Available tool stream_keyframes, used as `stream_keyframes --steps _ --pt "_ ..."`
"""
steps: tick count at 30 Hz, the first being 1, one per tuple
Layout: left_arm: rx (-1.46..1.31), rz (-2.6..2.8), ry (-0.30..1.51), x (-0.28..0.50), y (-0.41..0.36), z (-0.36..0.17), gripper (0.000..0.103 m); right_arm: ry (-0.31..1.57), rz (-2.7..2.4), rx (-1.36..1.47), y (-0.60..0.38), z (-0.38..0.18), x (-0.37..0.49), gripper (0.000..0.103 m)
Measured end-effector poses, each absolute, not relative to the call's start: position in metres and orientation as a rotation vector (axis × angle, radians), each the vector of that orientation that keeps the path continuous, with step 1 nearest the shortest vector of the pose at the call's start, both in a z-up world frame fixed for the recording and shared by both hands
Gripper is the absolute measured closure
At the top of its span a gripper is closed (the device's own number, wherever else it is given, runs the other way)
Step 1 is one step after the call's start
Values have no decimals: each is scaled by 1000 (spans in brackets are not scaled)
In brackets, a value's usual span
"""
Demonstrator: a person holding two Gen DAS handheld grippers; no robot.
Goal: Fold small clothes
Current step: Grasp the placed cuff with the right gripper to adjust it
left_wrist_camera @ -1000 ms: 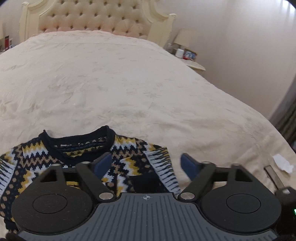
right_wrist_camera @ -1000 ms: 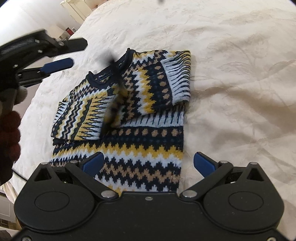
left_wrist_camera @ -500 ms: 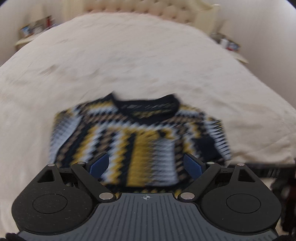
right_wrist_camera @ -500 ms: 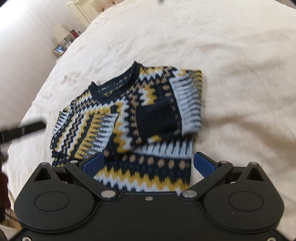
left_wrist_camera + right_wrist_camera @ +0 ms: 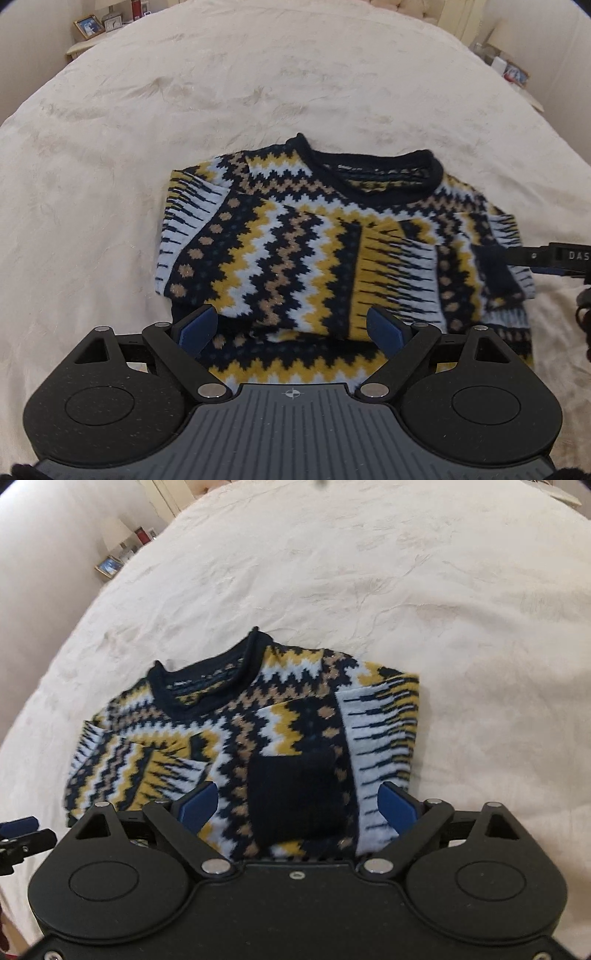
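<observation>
A small knit sweater (image 5: 314, 243) with navy, yellow, white and tan zigzags lies flat on the cream bedspread (image 5: 184, 110), neck away from me, both sleeves folded across its chest. My left gripper (image 5: 291, 328) is open and empty, hovering over the sweater's lower left part. My right gripper (image 5: 299, 803) is open and empty over the right side of the sweater (image 5: 258, 731), above the navy cuff (image 5: 299, 797) of the folded sleeve. The right gripper's finger shows in the left wrist view (image 5: 554, 256) at the sweater's right edge.
The bed fills both views. A nightstand with a framed photo (image 5: 88, 27) and small items stands at the far left, and it also shows in the right wrist view (image 5: 109, 566). Another bedside table (image 5: 513, 72) is at the far right.
Both grippers have swung and moved lower and closer over the sweater. The left gripper shifted from the neck area to the lower left. The sweater has not moved.
</observation>
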State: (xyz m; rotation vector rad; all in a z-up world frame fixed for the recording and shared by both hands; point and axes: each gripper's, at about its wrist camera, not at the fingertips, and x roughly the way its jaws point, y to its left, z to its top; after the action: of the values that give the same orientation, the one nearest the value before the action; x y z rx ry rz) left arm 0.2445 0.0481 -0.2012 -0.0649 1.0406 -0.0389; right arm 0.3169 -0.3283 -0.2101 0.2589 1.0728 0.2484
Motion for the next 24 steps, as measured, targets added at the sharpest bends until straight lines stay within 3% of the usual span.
stream_keyframes --steps 3,15,24 --pt "-61 -44 1052 257 48 -211 15 1090 267 276 -327 -217 325 18" --pt "-49 -28 1132 301 56 -260 15 1155 261 289 -323 -243 343 31" --pt "-18 -49 1181 311 57 -283 1 1157 247 319 -330 -244 342 50"
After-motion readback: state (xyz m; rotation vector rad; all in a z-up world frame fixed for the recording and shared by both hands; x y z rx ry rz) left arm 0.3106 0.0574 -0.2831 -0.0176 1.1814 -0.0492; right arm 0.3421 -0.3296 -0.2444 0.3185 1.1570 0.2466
